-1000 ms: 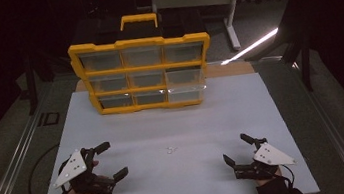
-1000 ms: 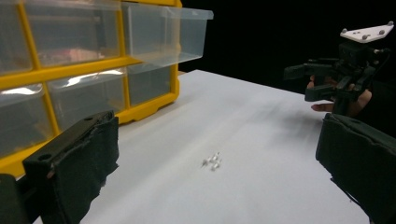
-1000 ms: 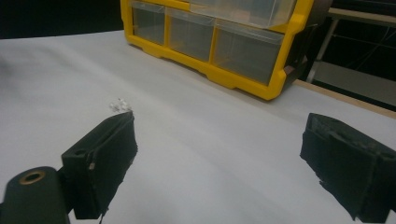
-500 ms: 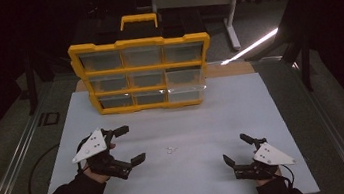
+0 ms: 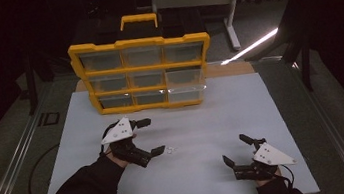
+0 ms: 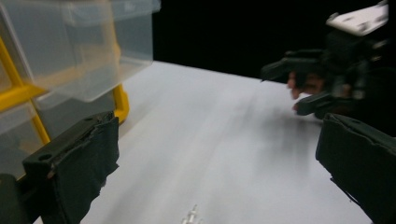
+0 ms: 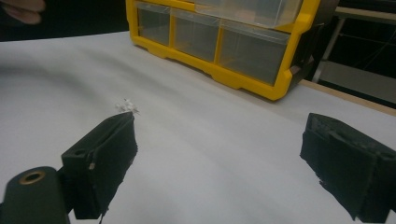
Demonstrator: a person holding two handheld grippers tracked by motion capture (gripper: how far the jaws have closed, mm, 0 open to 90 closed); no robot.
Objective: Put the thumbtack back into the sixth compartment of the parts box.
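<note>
Yellow organizer (image 5: 142, 72), clear drawers, contents unclear

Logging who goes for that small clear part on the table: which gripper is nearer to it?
Left. The left gripper is open, with one finger tip right beside the clear part. The right gripper sits open well off to the part's right, nearer the table's front edge.
</note>
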